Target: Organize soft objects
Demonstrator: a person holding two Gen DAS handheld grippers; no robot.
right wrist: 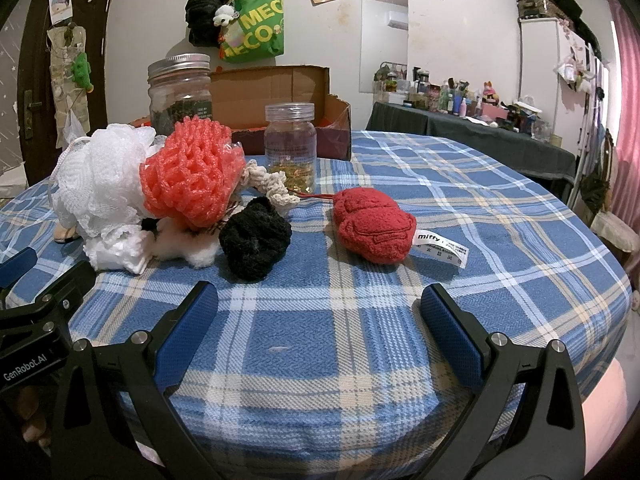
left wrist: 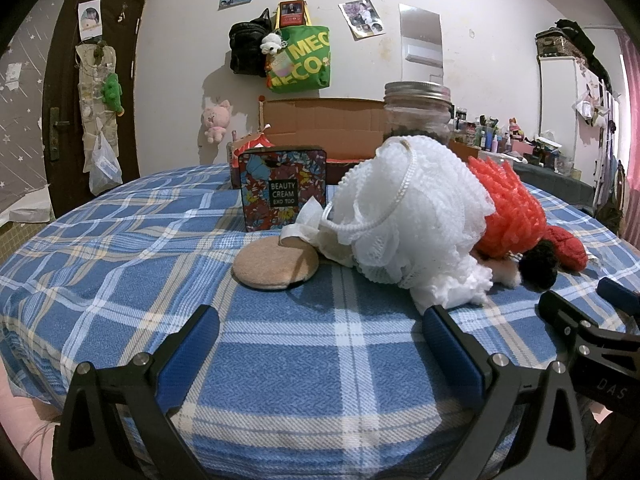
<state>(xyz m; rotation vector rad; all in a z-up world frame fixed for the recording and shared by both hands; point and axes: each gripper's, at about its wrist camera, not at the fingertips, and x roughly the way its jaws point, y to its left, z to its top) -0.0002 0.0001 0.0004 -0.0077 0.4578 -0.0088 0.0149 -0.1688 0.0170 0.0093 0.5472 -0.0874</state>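
Soft things lie heaped on the blue plaid cloth (left wrist: 304,344): a white mesh bath puff (left wrist: 416,216) (right wrist: 96,184), a coral foam net (left wrist: 508,212) (right wrist: 192,172), a black pom-pom (right wrist: 254,238) (left wrist: 540,262), cotton wool (right wrist: 180,244) and a cream crochet piece (right wrist: 268,182). A red plush (right wrist: 374,226) (left wrist: 568,248) with a white tag lies apart to the right. A round beige powder puff (left wrist: 276,262) sits left of the heap. My left gripper (left wrist: 320,344) is open, short of the powder puff and white puff. My right gripper (right wrist: 320,320) is open, just before the pom-pom and red plush.
Behind the heap stand a patterned tin (left wrist: 282,190), a metal-lidded jar (right wrist: 180,90) (left wrist: 418,114), a small clear jar (right wrist: 290,146) and an open cardboard box (right wrist: 280,100) (left wrist: 320,128). The table edge curves close at left and right. A cluttered side table (right wrist: 472,132) stands at the back right.
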